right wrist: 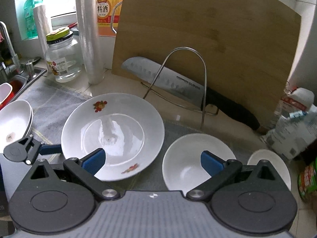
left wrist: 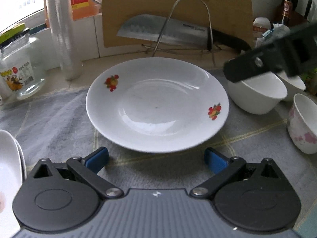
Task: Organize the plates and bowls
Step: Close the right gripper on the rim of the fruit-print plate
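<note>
Left hand-held gripper sits low, blue fingers spread wide and empty, just short of the near rim of the fruit-printed plate. The plate lies flat on the grey cloth covering the desk. Right hand-held gripper hovers wide and empty too, above the gap between the plate and a white bowl. Behind them, a cleaver leans in a wire rack against the cutting board.
</note>
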Tool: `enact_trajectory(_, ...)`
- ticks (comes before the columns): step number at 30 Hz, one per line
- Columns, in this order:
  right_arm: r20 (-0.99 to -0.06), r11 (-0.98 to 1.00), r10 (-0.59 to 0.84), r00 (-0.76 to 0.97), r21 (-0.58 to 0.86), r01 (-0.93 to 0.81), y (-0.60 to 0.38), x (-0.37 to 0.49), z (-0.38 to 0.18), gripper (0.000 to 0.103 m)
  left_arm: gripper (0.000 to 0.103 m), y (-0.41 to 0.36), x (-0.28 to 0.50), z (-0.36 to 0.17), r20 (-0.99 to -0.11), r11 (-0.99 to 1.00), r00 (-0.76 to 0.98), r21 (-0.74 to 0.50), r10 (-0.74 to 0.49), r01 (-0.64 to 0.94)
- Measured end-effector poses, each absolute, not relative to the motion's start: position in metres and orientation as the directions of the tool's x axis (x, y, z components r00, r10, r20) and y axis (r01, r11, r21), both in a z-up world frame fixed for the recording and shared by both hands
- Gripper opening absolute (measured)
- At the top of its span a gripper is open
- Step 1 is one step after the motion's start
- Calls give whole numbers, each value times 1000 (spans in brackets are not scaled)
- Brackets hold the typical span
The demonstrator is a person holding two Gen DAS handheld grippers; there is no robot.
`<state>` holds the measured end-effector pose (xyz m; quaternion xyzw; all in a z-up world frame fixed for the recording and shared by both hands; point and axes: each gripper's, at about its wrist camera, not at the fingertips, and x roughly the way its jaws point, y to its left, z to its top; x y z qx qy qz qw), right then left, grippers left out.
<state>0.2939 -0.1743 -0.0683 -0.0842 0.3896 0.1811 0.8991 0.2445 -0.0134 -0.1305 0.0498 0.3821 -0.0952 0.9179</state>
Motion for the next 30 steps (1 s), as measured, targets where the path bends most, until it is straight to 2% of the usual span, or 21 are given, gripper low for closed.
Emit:
enact_trajectory(9, -746, 891, 317, 585, 24, -453, -162, 331, -70, 103, 103, -15, 255, -133, -707, 971, 692, 32, -145, 235)
enact_trajectory(20, -773, 783, 441, 456, 83, -616, -146, 372, -71, 103, 103, -13, 250, -136, -677, 974, 721, 31, -146, 226)
enact_trajectory(30, -821, 689, 454, 347, 77, -721, -121, 403, -84, 103, 103, -15, 248, -136, -674, 978, 728, 37, -129, 207)
